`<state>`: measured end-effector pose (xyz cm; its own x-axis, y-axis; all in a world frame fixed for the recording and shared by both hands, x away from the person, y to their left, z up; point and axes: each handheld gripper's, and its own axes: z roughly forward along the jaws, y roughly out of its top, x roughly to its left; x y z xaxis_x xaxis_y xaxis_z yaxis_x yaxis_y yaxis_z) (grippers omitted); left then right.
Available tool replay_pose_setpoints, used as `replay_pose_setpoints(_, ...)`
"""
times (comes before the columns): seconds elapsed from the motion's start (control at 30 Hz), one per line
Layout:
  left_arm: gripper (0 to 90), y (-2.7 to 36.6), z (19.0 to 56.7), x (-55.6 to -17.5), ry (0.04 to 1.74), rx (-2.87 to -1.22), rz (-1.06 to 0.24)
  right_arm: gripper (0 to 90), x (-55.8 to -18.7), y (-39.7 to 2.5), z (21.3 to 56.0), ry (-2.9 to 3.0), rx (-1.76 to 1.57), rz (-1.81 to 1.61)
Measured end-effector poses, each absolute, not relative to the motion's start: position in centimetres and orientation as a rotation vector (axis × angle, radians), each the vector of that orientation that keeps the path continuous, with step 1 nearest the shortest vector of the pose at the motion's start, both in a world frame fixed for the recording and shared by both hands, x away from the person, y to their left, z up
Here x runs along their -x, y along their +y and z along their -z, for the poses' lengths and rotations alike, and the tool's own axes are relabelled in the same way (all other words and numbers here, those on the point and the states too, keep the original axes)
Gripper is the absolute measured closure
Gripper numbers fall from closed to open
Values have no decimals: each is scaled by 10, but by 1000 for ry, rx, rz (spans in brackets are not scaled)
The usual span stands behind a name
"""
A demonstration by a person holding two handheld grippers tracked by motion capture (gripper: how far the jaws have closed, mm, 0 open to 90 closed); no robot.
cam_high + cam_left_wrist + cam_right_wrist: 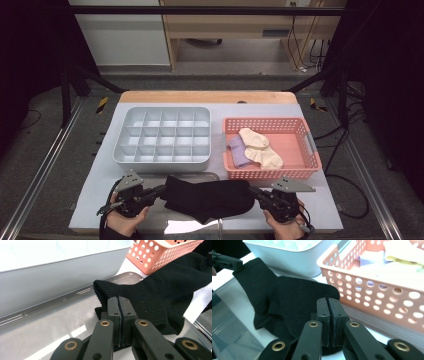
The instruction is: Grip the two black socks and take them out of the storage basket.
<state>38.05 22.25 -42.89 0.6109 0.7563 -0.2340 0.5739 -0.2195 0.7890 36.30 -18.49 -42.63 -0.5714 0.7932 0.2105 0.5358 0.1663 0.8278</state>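
Observation:
A black sock (207, 198) lies stretched across the near edge of the table, between my two grippers. My left gripper (161, 190) is shut on its ribbed cuff end (130, 297), the jaws pressed together over the fabric. At the other end my right gripper (254, 191) is shut on the sock's toe part (299, 300). The left gripper (227, 262) also appears far off in the right gripper view, at the sock's far end. The sock rests partly on a clear plastic sheet (50, 322).
A grey divided organiser tray (163, 135) sits behind the sock at the left. To its right is a pink perforated basket (305, 150) holding cream socks (260, 146) and a purple one (238, 151). The table's front edge is just below my hands.

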Motion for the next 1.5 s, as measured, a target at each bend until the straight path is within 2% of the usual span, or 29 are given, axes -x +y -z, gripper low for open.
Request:
replay_pose_setpoints(0.27,881,223,431,-376,1047,-1936,-213,877,-355,-190,427,2200,-1305,-1361)
replay_pose_setpoints(0.6,880,204,455,-383,1070,-2023,-236,869,-372,-189,455,2220,-1345,-1167)
replay_pose_setpoints(0.7,880,202,457,-383,1068,-2035,-265,852,-378,-186,462,2225,-1358,-1131)
replay_pose_setpoints(0.8,879,202,457,-382,1058,-2037,-281,787,-381,-184,465,2226,-1348,-1109)
replay_pose_setpoints(0.93,878,202,458,-382,1055,-2036,-289,760,-374,-179,448,2155,-1266,-1197)
replay_pose_setpoints(1.07,878,202,459,-382,1054,-2033,-293,769,-370,-162,439,2199,-1205,-1289)
replay_pose_setpoints(1.23,878,201,459,-381,1050,-2032,-303,763,-373,-124,455,2349,-1149,-1312)
replay_pose_setpoints(1.37,877,200,460,-381,1051,-2030,-310,718,-377,-105,471,2384,-1123,-1275)
replay_pose_setpoints(1.43,878,199,460,-381,1052,-2031,-307,722,-378,-101,478,2407,-1130,-1246)
replay_pose_setpoints(1.5,877,199,461,-381,1053,-2038,-311,767,-377,-100,479,2391,-1122,-1228)
